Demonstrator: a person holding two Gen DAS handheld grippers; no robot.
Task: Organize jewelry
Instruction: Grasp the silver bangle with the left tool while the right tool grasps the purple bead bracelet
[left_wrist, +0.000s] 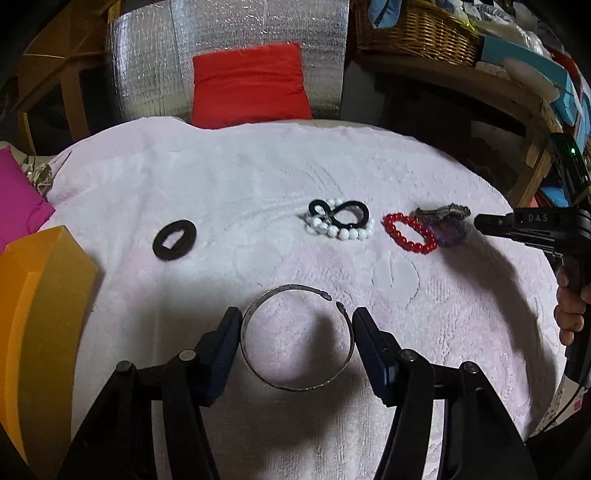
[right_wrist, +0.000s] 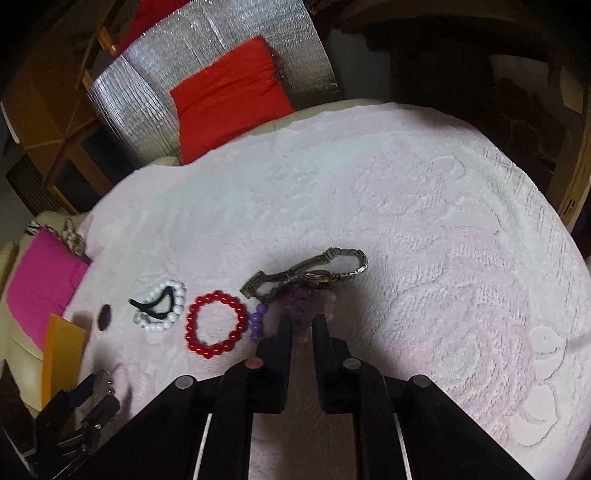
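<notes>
A silver cuff bangle (left_wrist: 297, 338) lies on the pink towel between the pads of my left gripper (left_wrist: 297, 325), which touch its two sides. My right gripper (right_wrist: 302, 323) is nearly closed around a purple bead bracelet (right_wrist: 258, 319) that lies under a metal watch (right_wrist: 317, 273); the grip itself is partly hidden. A red bead bracelet (right_wrist: 217, 324) and a white bead bracelet (right_wrist: 162, 308) with a black hair tie (left_wrist: 340, 214) lie left of it. A black ring (left_wrist: 173, 240) lies farther left. The right gripper also shows in the left wrist view (left_wrist: 480, 223).
An orange box (left_wrist: 40, 314) stands at the towel's left edge, with a magenta cushion (right_wrist: 44, 280) beside it. A red cushion (left_wrist: 251, 85) and silver foil mat are behind the towel (right_wrist: 424, 221). A wicker basket (left_wrist: 417, 33) sits on a shelf at the back right.
</notes>
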